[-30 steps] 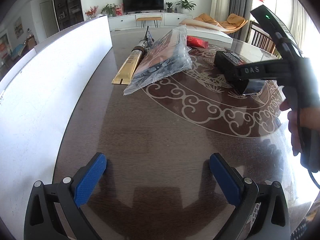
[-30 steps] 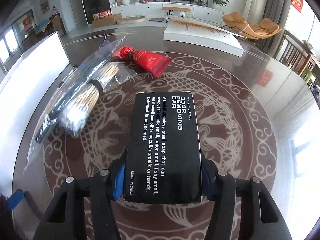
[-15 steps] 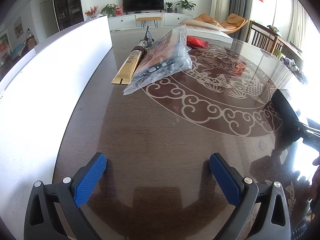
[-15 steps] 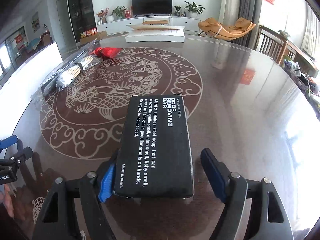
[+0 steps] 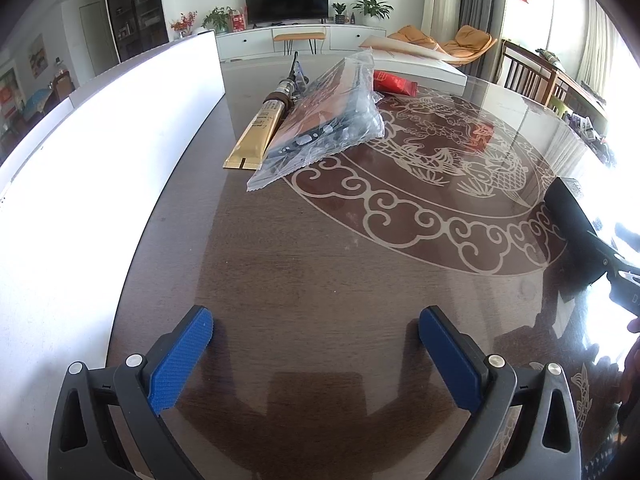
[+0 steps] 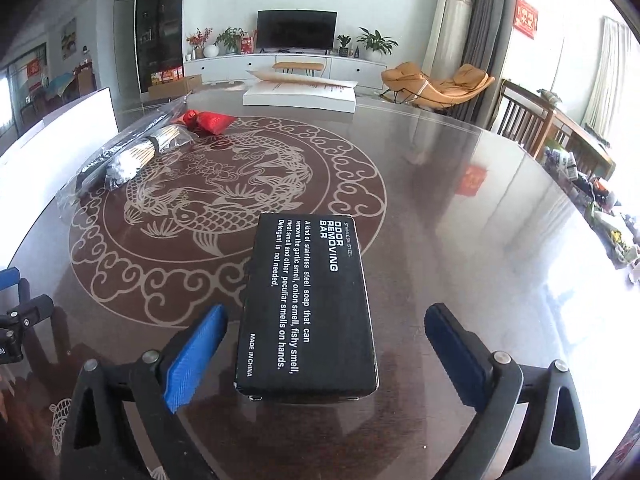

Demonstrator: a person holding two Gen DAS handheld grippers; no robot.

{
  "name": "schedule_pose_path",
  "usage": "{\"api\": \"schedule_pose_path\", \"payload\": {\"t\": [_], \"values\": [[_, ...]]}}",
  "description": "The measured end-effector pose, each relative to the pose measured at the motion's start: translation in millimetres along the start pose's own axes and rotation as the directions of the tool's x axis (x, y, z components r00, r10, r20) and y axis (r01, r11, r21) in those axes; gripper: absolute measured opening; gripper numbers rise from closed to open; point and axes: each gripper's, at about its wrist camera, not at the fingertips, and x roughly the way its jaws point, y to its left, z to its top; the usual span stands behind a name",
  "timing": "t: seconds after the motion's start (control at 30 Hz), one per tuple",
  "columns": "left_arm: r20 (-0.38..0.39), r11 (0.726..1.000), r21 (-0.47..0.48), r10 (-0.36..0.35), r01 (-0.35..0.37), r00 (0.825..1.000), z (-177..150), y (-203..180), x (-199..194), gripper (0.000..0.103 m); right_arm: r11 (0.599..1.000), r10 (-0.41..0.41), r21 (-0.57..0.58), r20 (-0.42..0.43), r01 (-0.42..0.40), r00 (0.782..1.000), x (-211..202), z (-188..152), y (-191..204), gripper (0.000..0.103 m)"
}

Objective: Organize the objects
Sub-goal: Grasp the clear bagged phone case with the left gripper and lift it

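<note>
A black box (image 6: pixel 308 304) printed "Odor Removing Bar" lies flat on the dark table between the fingers of my right gripper (image 6: pixel 326 346). The gripper is open and neither blue pad touches the box. The box also shows at the right edge of the left wrist view (image 5: pixel 572 232). My left gripper (image 5: pixel 316 348) is open and empty over bare table near the front. A clear plastic bag (image 5: pixel 324 128) with dark items, a gold packet (image 5: pixel 256 136) and a red pouch (image 5: pixel 394 82) lie together at the far left of the table.
A tall white panel (image 5: pixel 92 152) stands along the table's left side. A flat white box (image 6: pixel 300 94) lies at the far edge. Wooden chairs (image 6: pixel 532 120) and clutter (image 6: pixel 600 200) sit at the right. The table (image 6: pixel 460 208) has a round fish pattern.
My right gripper carried the black box back and to the right, set it on the table, then opened its jaws off it. The left gripper has not moved.
</note>
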Motion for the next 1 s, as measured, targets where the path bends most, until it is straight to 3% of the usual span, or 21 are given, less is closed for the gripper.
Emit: {"api": "schedule_pose_path", "payload": {"t": [0.2,0.3,0.33,0.37,0.4,0.43,0.5,0.63,0.7,0.77,0.83,0.9,1.0], "values": [[0.043,0.999,0.029,0.040,-0.041,0.998,51,-9,18,0.103,0.998,-0.022,-0.058,0.003,0.022,1.000,1,0,10,0.100],[0.102,0.989,0.067,0.126,-0.133,0.987,82,-19,30,0.101,0.998,-0.020,-0.056,0.002,0.020,1.000,2,0,9,0.100],[0.132,0.983,0.088,0.151,-0.164,0.980,90,-24,31,0.086,0.998,-0.019,-0.053,0.001,0.019,1.000,2,-1,8,0.100],[0.154,0.978,0.109,0.163,-0.180,0.975,98,-26,32,0.063,0.999,-0.017,-0.048,0.000,0.017,1.000,3,-1,8,0.100],[0.170,0.976,0.126,0.155,-0.177,0.973,105,-29,34,0.050,0.999,-0.015,-0.044,-0.001,0.015,1.000,3,-1,7,0.100],[0.178,0.977,0.141,0.132,-0.158,0.975,111,-31,35,0.022,0.999,-0.014,-0.039,-0.002,0.014,1.000,3,-1,6,0.100],[0.203,0.972,0.173,0.120,-0.156,0.972,116,-35,32,0.018,0.999,-0.010,-0.031,-0.004,0.010,1.000,4,-1,4,0.100],[0.203,0.980,0.192,0.015,-0.055,0.979,95,-33,5,0.016,1.000,0.001,-0.011,-0.007,-0.001,1.000,5,-1,1,0.100],[0.189,0.983,0.176,-0.076,0.043,0.979,70,-28,-21,0.016,1.000,0.007,0.000,-0.008,-0.007,1.000,6,-1,-2,0.100],[0.181,0.973,0.118,-0.215,0.196,0.960,44,-15,-50,0.014,1.000,0.012,0.009,-0.009,-0.012,1.000,6,-1,-4,0.100],[0.179,0.951,0.046,-0.310,0.307,0.934,26,0,-69,0.014,1.000,0.014,0.017,-0.010,-0.014,1.000,6,0,-6,0.100],[0.158,0.937,-0.050,-0.336,0.347,0.929,15,19,-71,0.014,1.000,0.014,0.021,-0.011,-0.013,1.000,6,-1,-7,0.100],[0.117,0.911,-0.215,-0.332,0.351,0.936,6,52,-58,0.015,1.000,0.014,0.017,-0.010,-0.013,1.000,6,0,-7,0.100]]}}
